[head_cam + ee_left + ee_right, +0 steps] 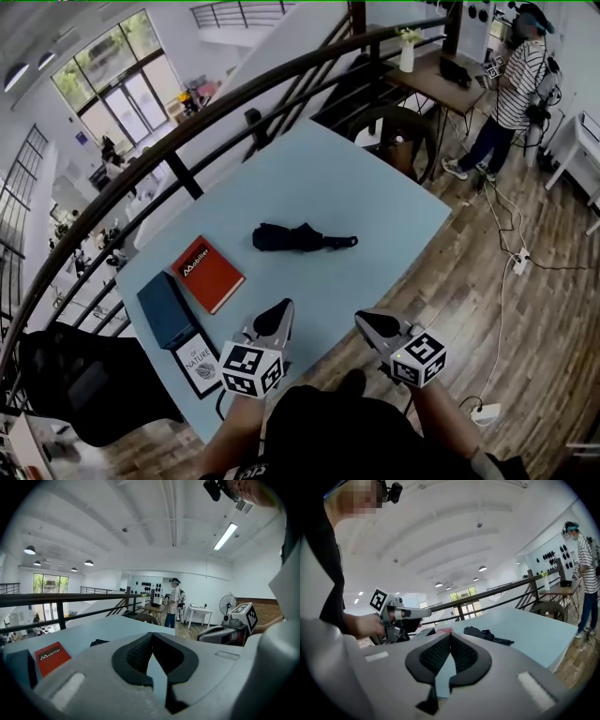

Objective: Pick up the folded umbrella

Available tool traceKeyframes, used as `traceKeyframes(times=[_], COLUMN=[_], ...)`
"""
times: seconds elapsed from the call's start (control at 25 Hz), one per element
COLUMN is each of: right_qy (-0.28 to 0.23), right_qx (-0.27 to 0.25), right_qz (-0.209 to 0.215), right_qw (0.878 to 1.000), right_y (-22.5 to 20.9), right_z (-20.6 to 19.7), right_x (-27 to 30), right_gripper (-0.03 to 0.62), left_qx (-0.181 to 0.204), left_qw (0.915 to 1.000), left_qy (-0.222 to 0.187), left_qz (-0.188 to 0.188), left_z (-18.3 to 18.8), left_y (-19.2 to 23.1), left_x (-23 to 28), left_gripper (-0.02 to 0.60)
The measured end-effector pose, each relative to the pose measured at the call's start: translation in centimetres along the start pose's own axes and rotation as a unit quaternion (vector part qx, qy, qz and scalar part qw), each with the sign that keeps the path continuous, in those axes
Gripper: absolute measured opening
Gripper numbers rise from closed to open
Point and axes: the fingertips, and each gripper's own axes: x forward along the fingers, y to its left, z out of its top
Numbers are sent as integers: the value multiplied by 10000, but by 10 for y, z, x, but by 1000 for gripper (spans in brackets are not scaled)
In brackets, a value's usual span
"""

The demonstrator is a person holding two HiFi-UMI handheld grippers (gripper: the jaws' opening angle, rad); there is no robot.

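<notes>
The folded umbrella (291, 238), black and closed up with its strap end pointed to the right, is seen lying flat near the middle of the pale blue counter (366, 183), untouched and well apart from both grippers. The left gripper (281, 307) is held over the near edge of the counter, and its fingers (136, 656) are seen pressed together at the tips with nothing between them. The right gripper (364, 321) is held just beside it, past the counter's near edge and over the wooden floor (469, 272); its fingers (433, 656) are likewise closed tip to tip and empty. To the left of the umbrella a red book (208, 274) is laid on the counter, and a dark blue book (167, 309) is set further left, with a white-bordered booklet (197, 361) lettered NATURE just beside its near end. A dark railing (234, 103) is seen beyond the counter, and a person in a striped shirt (514, 84) is stood at a far desk.
</notes>
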Motion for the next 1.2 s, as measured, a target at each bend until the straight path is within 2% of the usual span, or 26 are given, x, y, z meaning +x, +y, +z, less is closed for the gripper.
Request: traceKeyframes(times=[0.28,0.52,0.68,0.84,1.04,1.2], right_qy=[250,513,755,1039,1169,1306], right_qx=[-65,-156,-234,-276,-421,-456], right_qz=[243,409,658,878,1181,1393], right_qw=[9994,9977,9947,9903,9852,9805], right_y=[2,25,47,54,46,15], right_z=[9,13,7,3,10,14], right_x=[47,100,130,152,179,195], right_gripper=[2,2,3,5,11,31], left_qx=[-168,-259,-556,-736,-840,-973], left_qw=[9998,9992,9971,9947,9909,9860], left_qy=[-7,-140,-170,-255,-310,-255], left_qz=[132,268,493,665,1002,1328], left_z=[-2,-6,-19,-25,-25,-29], left_y=[41,94,130,149,175,189], left_x=[6,-13,-26,-34,-32,-21], left_gripper=[3,3,2,3,3,3])
